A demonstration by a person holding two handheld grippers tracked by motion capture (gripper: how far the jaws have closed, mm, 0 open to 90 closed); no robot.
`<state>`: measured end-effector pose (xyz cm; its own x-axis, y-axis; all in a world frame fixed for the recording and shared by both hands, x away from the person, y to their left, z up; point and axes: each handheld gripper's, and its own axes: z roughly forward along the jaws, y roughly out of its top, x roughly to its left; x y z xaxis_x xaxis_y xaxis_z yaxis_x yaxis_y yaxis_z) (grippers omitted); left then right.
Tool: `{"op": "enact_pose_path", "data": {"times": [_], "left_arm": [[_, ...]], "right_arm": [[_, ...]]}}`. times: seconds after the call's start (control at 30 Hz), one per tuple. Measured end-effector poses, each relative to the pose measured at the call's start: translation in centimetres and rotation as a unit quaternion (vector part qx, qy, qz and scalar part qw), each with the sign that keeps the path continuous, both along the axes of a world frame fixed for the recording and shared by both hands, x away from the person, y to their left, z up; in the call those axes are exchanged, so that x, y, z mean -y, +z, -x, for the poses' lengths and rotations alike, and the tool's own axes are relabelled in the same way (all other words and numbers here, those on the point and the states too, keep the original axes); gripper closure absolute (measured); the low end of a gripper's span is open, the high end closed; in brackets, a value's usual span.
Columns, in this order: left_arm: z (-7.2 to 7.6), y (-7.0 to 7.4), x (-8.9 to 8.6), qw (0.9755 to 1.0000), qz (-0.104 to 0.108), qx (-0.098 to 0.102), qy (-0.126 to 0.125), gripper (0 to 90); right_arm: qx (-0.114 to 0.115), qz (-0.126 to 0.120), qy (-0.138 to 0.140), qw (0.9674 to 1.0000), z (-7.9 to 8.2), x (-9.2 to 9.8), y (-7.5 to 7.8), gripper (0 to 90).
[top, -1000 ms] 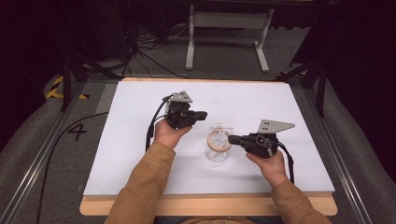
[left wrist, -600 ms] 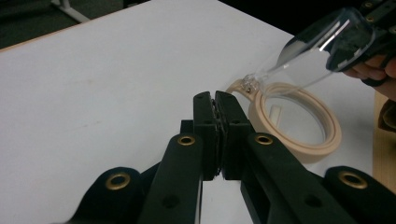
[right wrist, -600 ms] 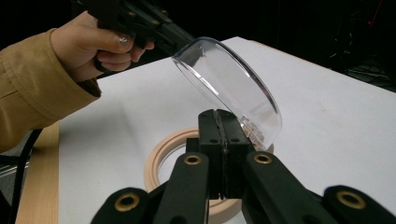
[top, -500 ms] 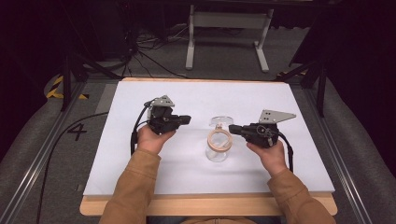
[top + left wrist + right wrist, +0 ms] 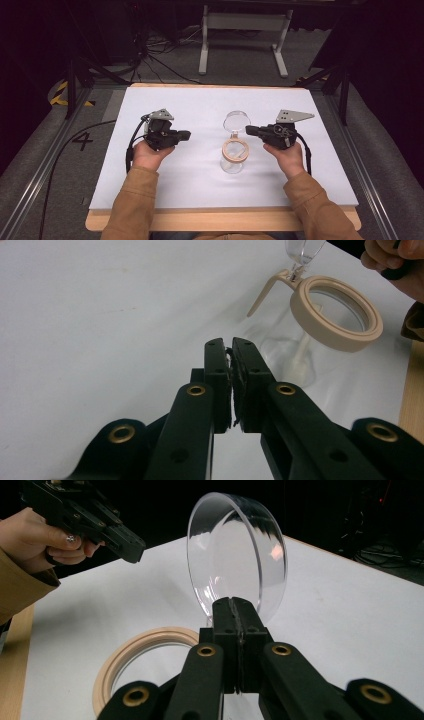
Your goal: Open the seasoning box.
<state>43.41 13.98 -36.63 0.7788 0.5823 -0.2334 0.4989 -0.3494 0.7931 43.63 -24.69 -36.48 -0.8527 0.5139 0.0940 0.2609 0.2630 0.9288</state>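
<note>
High view, jar: a clear glass jar (image 5: 234, 159) with a beige ring stands on the white desk (image 5: 200, 175), between the two hands.
High view, lid: the clear lid (image 5: 236, 121) stands open, tilted up behind the ring.
High view, left tool: the left tool (image 5: 186, 134) is well apart from the jar, and it points toward it.
High view, right tool: the right tool (image 5: 248, 130) is just beside the lid.
Left gripper view: jaws almost together with only a thin slit, they have just been opening a little, nothing between them; the jar (image 5: 336, 315) is ahead at upper right.
Right gripper view: jaws pressed together with nothing between them; the lid (image 5: 235, 555) rises just behind the tips, the beige ring (image 5: 140, 655) lies below left.
</note>
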Motion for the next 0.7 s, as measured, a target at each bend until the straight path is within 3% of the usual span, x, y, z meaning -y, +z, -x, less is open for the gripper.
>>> {"op": "enact_pose_path", "data": {"times": [0.2, 0.33, 0.47, 0.6, 0.7], "left_arm": [[0.2, 0.3, 0.2, 1.0000, -0.003, -0.002, -0.004, 84.3], [0.4, 0.8, 0.5, 0.9998, -0.009, 0.008, -0.017, 80.6], [0.7, 1.4, 0.4, 0.9996, -0.017, 0.010, -0.022, 77.4], [0.8, 1.9, -0.2, 0.9994, -0.019, 0.017, -0.023, 74.3], [0.9, 2.1, -0.9, 0.9997, -0.016, 0.011, -0.017, 73.7]], "right_arm": [[0.013, 0.003, 0.008, 0.9999, 0.4, -0.4, 0.5, 89.7], [0.020, 0.000, 0.010, 0.9997, 0.9, -0.1, 1.2, 89.4], [0.035, 0.009, 0.021, 0.9991, 1.4, 0.9, 2.3, 81.6], [0.050, 0.022, 0.012, 0.9984, 1.9, 2.3, 3.3, 76.8], [0.055, 0.023, 0.002, 0.9982, 2.1, 3.3, 3.8, 75.2]]}}
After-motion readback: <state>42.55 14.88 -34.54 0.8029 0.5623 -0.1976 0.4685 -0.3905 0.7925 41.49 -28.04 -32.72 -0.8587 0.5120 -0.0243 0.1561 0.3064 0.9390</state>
